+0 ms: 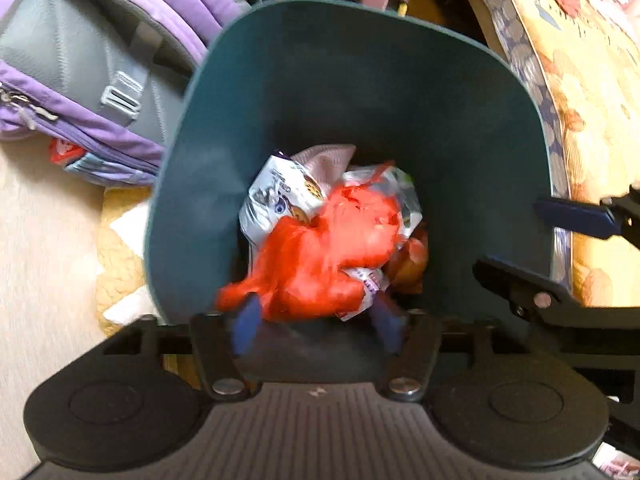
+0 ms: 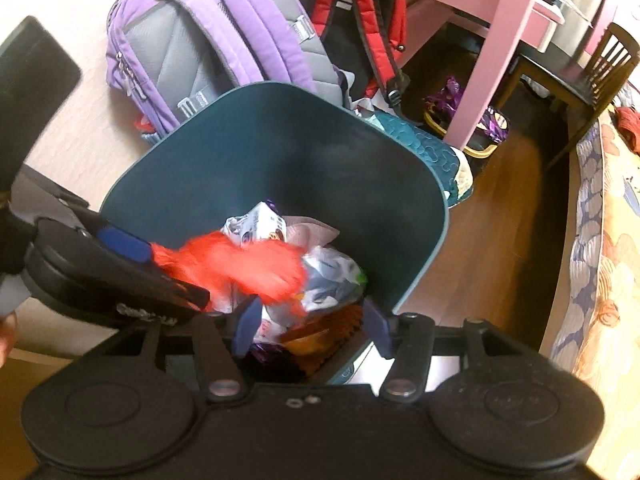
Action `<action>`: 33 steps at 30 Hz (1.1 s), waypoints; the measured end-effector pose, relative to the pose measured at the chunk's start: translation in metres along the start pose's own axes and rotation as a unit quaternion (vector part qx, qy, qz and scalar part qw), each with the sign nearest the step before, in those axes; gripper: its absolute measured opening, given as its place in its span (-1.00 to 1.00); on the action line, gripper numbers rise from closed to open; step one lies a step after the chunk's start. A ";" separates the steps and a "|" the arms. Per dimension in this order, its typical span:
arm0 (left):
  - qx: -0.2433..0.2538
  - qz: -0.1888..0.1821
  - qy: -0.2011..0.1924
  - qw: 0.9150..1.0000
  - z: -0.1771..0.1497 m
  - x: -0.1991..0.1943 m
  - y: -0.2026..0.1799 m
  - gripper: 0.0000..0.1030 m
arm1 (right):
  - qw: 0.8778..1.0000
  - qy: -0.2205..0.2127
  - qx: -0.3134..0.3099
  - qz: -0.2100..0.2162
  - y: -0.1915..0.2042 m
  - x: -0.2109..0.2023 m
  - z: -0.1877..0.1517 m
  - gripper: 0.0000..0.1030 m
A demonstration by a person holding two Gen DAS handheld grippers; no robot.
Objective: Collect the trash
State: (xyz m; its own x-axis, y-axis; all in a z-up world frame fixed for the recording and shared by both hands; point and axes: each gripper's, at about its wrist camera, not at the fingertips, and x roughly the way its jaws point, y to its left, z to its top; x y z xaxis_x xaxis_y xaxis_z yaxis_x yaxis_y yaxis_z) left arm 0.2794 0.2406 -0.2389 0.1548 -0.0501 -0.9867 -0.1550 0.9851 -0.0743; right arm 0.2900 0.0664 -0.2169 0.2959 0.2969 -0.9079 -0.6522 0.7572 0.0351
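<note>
From the left wrist, the left tool (image 1: pixel 316 328) pointed down into the teal bin (image 1: pixel 224 128), its blue pads apart. The red plastic bag (image 1: pixel 320 256) lay blurred just past the pads, over the heap of wrappers; nothing seemed pinched, so I judged it let go or falling. It looked light, thin and limp, the sort that crumples and slides, so a bunched fold would give a better hold than a flat face. Under it sat a silver printed wrapper (image 1: pixel 276 196), likely crinkly and slick. The right tool (image 1: pixel 560 248) reached in from the right by the rim, pads apart. A purple backpack (image 1: pixel 92 80) lay beside the bin on pale flooring, and a patterned bedcover (image 1: pixel 588 128) ran along the right.

From the right wrist, the right tool (image 2: pixel 310 330) hung over the bin's (image 2: pixel 436 216) near edge, its pads apart and empty. The left tool (image 2: pixel 152 264) came in from the left with the red bag (image 2: pixel 244 264) trailing off its tip into the bin. Behind stood the purple backpack (image 2: pixel 224 48), a red and black backpack (image 2: pixel 360 20) and a pink table (image 2: pixel 480 28); a dark wooden chair (image 2: pixel 592 76) stood further right on wood flooring (image 2: pixel 500 248).
</note>
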 end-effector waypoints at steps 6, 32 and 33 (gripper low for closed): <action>-0.007 -0.020 -0.035 0.999 -0.003 -0.020 0.003 0.27 | 0.999 -0.020 0.027 -0.005 -0.003 -0.016 -0.002 0.22; -0.045 -0.050 -0.256 0.964 -0.086 -0.183 -0.041 0.36 | 0.982 -0.173 0.034 0.069 -0.015 -0.174 -0.047 0.67; -0.047 -0.051 -0.264 0.962 -0.093 -0.190 -0.046 0.36 | 0.981 -0.178 0.034 0.073 -0.017 -0.180 -0.049 0.69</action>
State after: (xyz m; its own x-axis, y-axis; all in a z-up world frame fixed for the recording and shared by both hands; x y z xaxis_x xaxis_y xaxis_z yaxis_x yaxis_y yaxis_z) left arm 0.1665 0.1896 -0.0618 0.6434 -0.0303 -0.7650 -0.1973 0.9589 -0.2039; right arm 0.2136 -0.0283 -0.0749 0.4361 0.5806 -0.6876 -0.6619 0.7245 0.1920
